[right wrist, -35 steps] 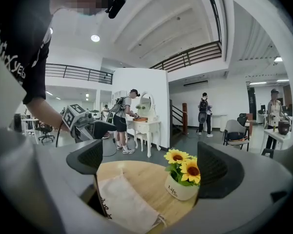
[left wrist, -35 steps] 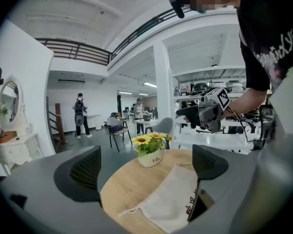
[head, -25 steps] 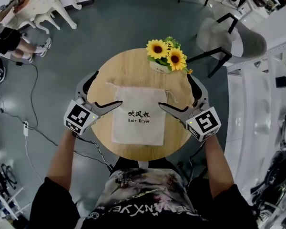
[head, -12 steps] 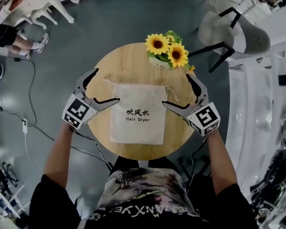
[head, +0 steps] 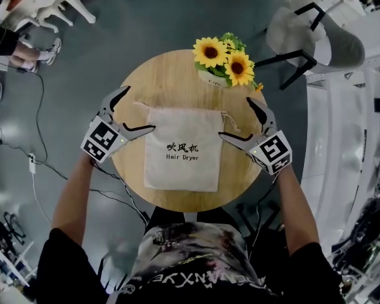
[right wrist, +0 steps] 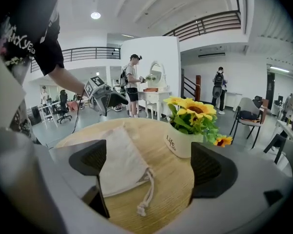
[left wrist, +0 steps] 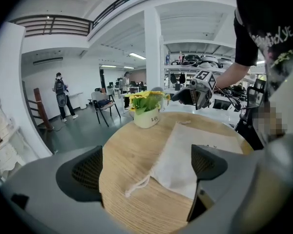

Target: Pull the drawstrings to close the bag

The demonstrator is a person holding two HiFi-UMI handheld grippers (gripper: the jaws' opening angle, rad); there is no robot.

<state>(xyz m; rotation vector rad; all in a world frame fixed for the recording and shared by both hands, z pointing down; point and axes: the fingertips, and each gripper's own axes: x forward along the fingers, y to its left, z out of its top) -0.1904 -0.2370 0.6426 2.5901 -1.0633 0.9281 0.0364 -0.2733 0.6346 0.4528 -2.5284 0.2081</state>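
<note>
Now lower beside bag [head: 182,138]: left gripper [head: 140,108]; right gripper [head: 234,116] closing, drawstring [right wrist: 147,193] between

Head view: from above the person, facing steeply down; the whole round worktop [head: 177,84] sits mid-frame, with floor all round it.
Left gripper view: low, just beside the worktop's left rim, facing across it to the right and slightly down; close to one mouth corner of the bag [left wrist: 183,155].
Right gripper view: low, just beside the right rim, facing left across the worktop; close to the bag's other mouth corner.
Shared field: all three views take in the worktop, bag and sunflower pot [head: 223,65]; the two low views face each other.
</note>
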